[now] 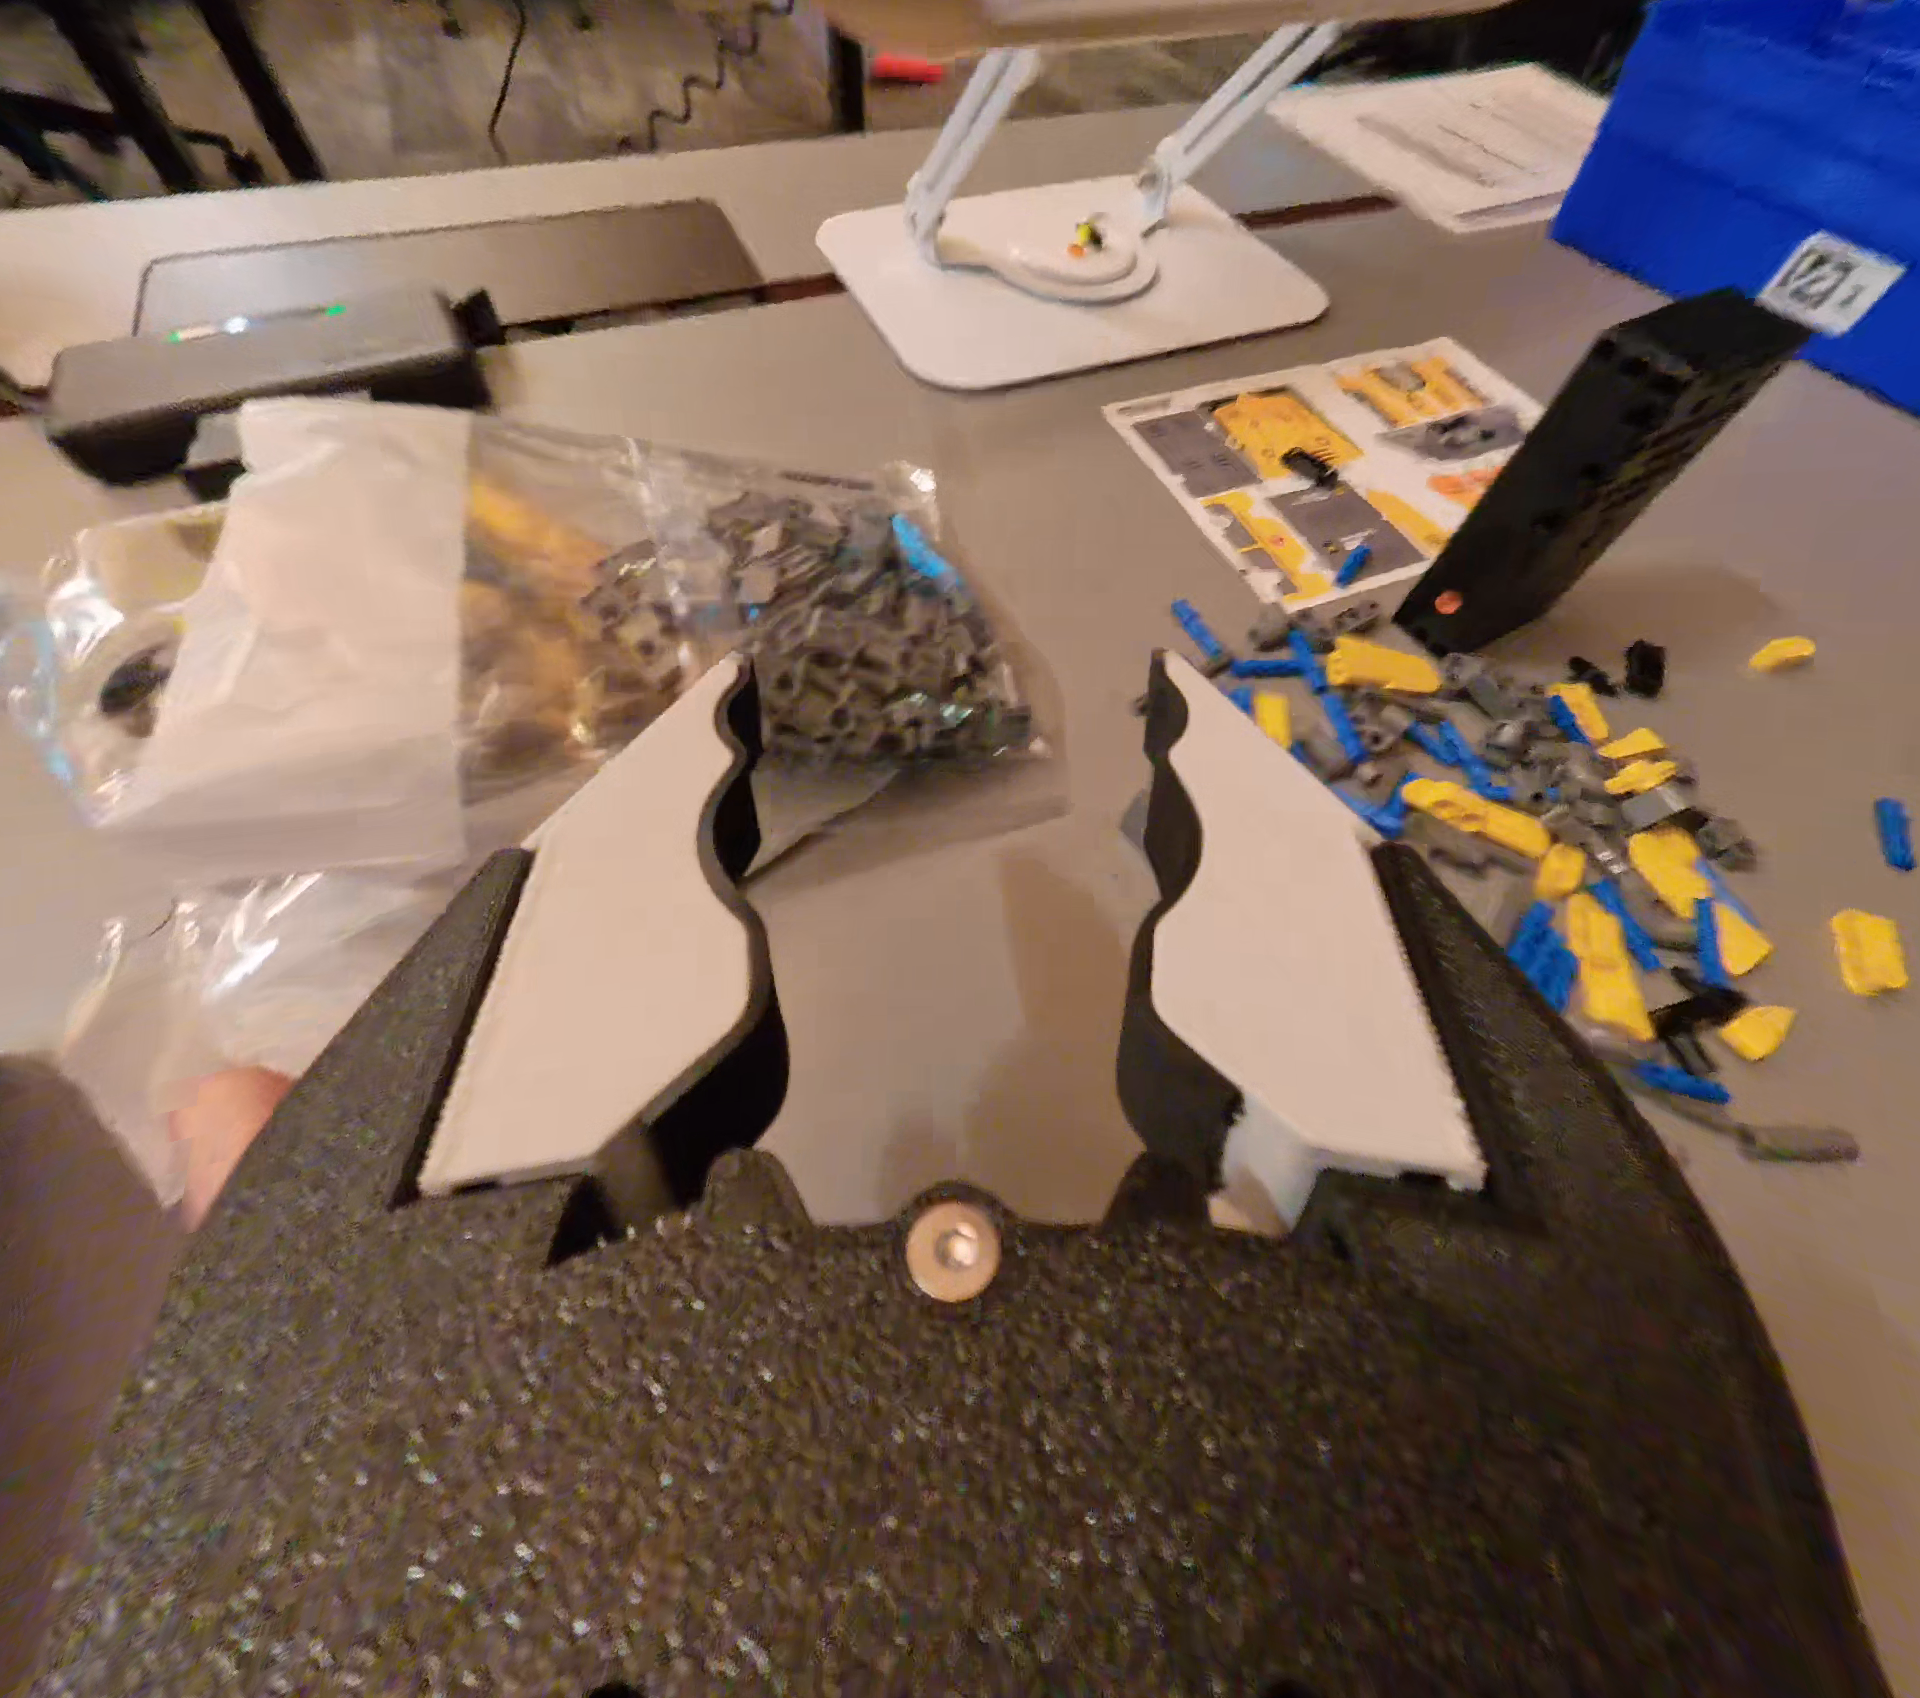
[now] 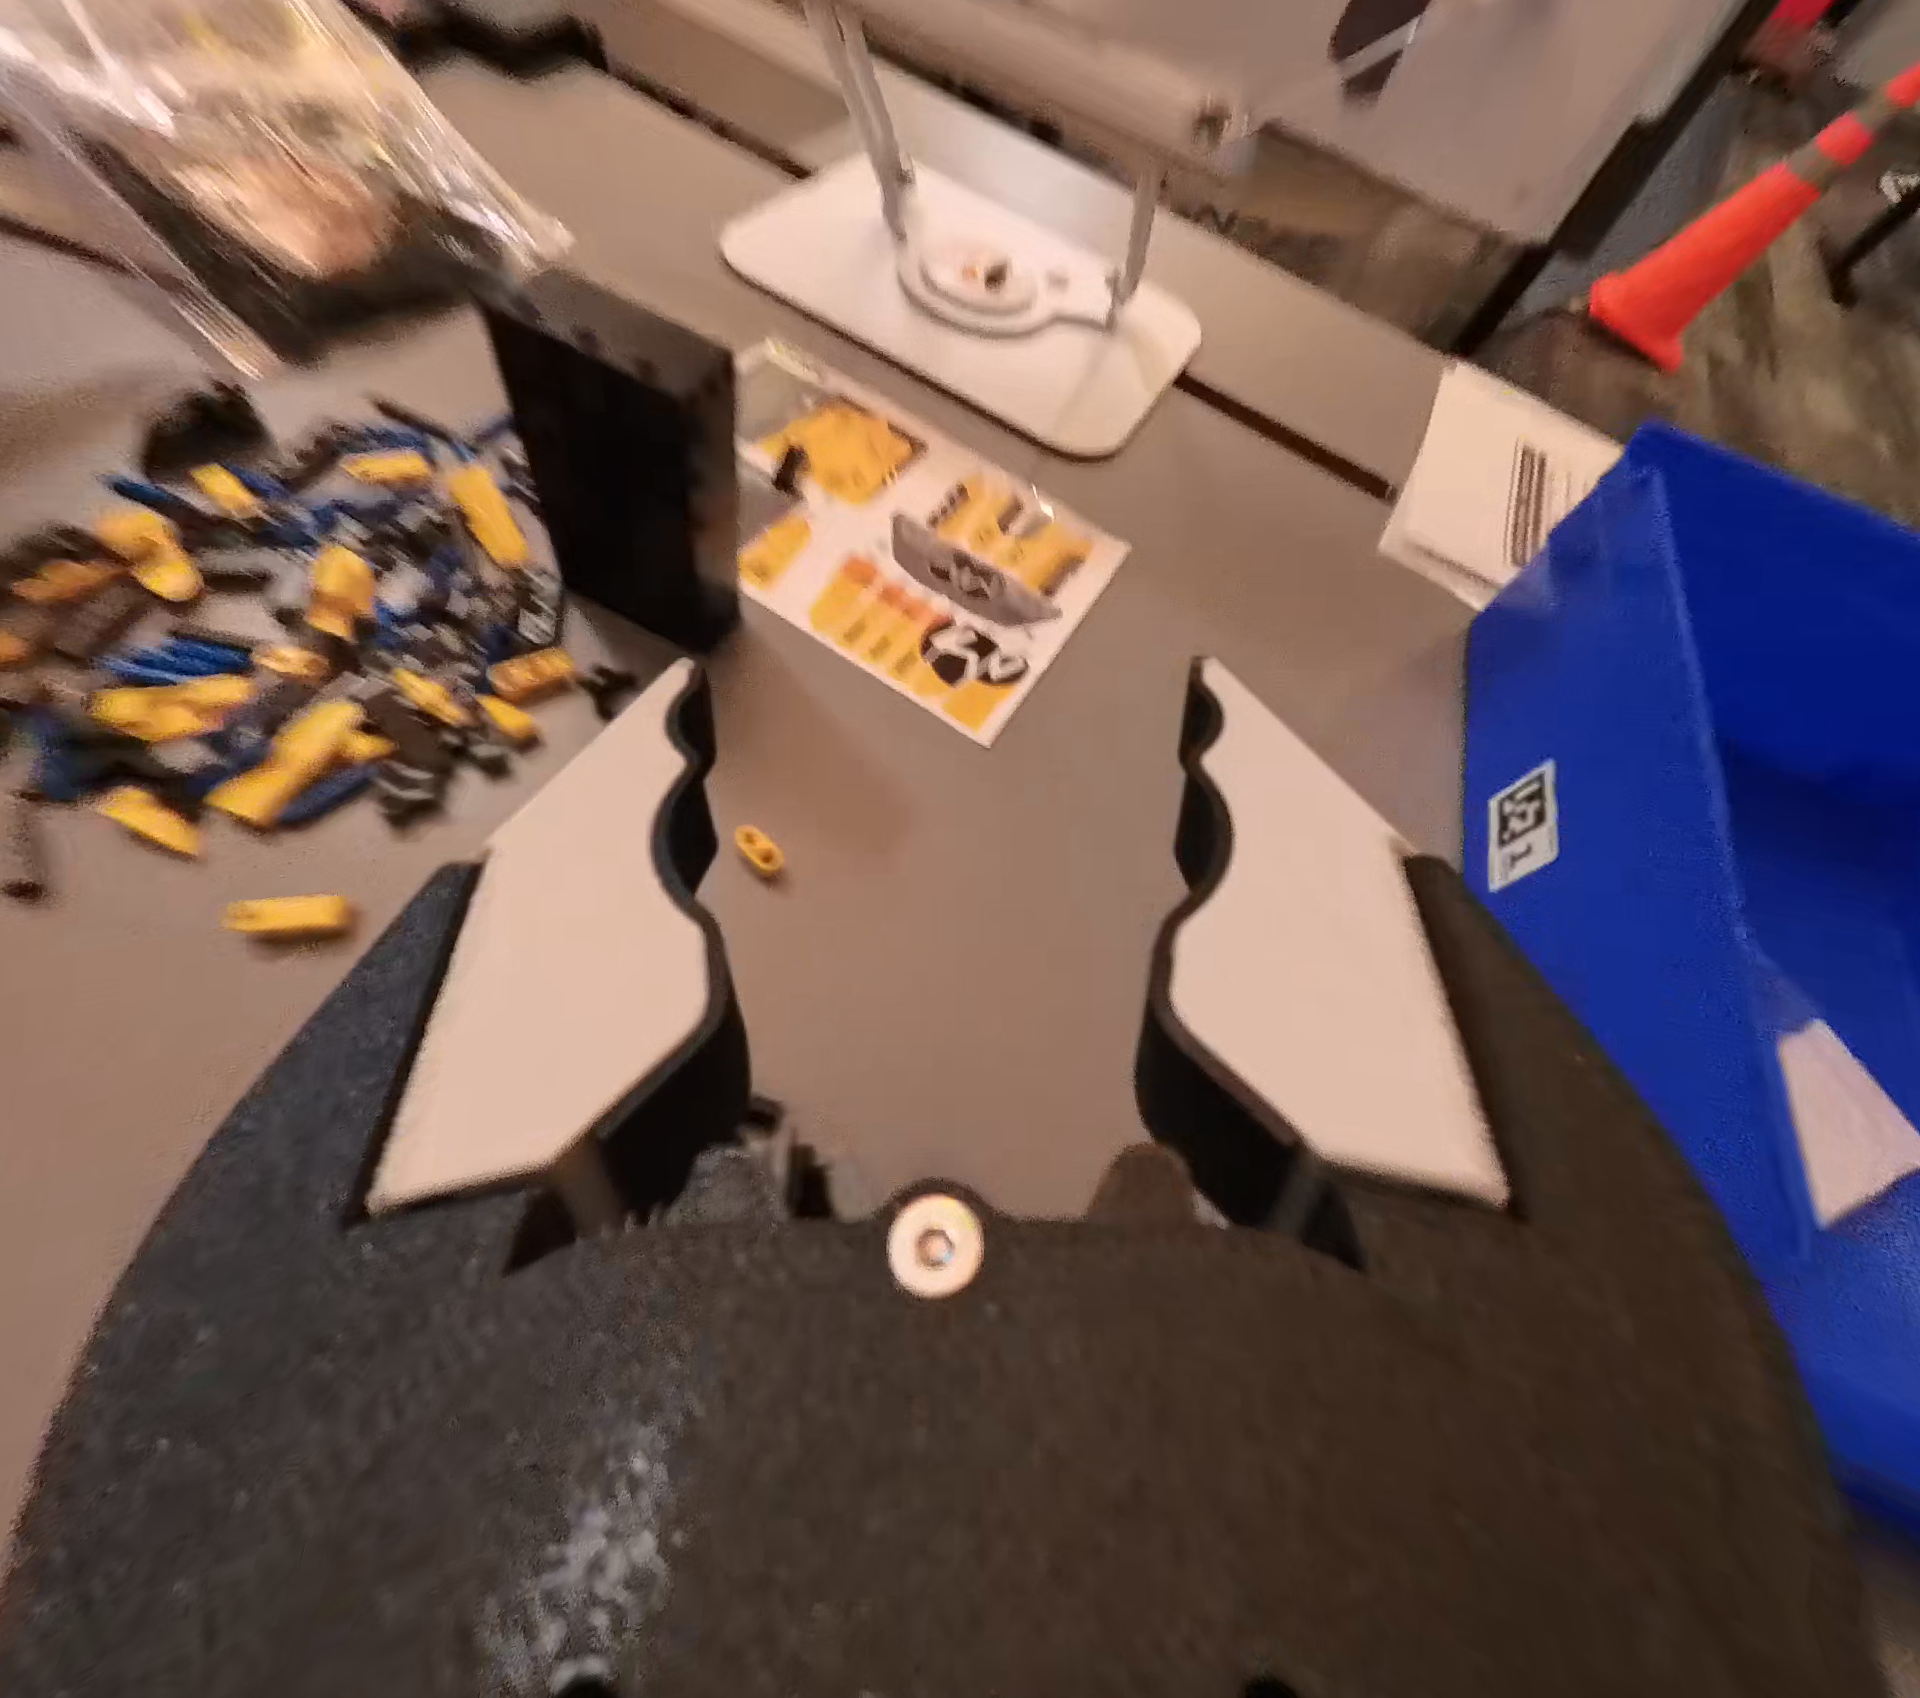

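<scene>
Both the left gripper (image 1: 951, 682) and right gripper (image 2: 945, 682) are held released, empty; the scattered yellow, blue and grey plastic bricks (image 2: 281, 661) are blurred in the right wrist view.

Left hand-held gripper (image 1: 951, 682) agape beside bagged grey pieces (image 1: 831, 620); right hand-held gripper (image 2: 945, 692) agape over small yellow piece (image 2: 760, 849).

Warm indoor light, soft shadows, wide-angle bending at the edges; the right wrist view is heavily motion-blurred.
</scene>
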The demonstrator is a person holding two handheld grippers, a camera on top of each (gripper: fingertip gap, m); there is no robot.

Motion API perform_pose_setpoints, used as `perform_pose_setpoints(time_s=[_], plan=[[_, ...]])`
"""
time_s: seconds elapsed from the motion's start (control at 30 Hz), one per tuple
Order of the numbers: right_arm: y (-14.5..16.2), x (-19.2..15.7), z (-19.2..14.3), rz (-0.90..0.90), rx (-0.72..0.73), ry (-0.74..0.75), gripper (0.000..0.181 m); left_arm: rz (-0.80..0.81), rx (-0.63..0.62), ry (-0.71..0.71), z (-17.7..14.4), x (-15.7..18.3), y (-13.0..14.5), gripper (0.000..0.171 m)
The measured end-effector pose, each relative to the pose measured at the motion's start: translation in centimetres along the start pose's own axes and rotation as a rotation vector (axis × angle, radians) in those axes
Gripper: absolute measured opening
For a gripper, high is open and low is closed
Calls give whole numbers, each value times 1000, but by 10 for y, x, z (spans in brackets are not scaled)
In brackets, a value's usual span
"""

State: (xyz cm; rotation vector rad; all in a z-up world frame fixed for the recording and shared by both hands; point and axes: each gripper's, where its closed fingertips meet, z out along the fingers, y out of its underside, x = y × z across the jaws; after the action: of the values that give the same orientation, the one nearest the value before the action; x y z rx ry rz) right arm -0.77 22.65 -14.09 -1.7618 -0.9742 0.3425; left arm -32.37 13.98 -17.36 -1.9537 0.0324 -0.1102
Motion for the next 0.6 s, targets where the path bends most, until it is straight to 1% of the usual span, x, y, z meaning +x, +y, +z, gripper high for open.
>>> perform_pose_setpoints(time_s=[0.1,0.13,0.17,0.3,0.43,0.6], plan=[[28,11,29,-54,-44,12,90,1,-117,-95,4,-31,26,74],[34,14,37,-46,-50,4,90,-9,-143,-120,4,-39,33,74],[38,16,44,-27,-55,-13,90,-26,-155,-116,4,-42,36,74],[48,27,64,111,-63,-99,90,-66,-107,-40,3,-34,30,74],[64,40,76,135,-121,-120,90,0,-131,1,8,-19,34,74],[65,43,81,165,-87,-178,90,97,-168,32,12,-4,42,75]])
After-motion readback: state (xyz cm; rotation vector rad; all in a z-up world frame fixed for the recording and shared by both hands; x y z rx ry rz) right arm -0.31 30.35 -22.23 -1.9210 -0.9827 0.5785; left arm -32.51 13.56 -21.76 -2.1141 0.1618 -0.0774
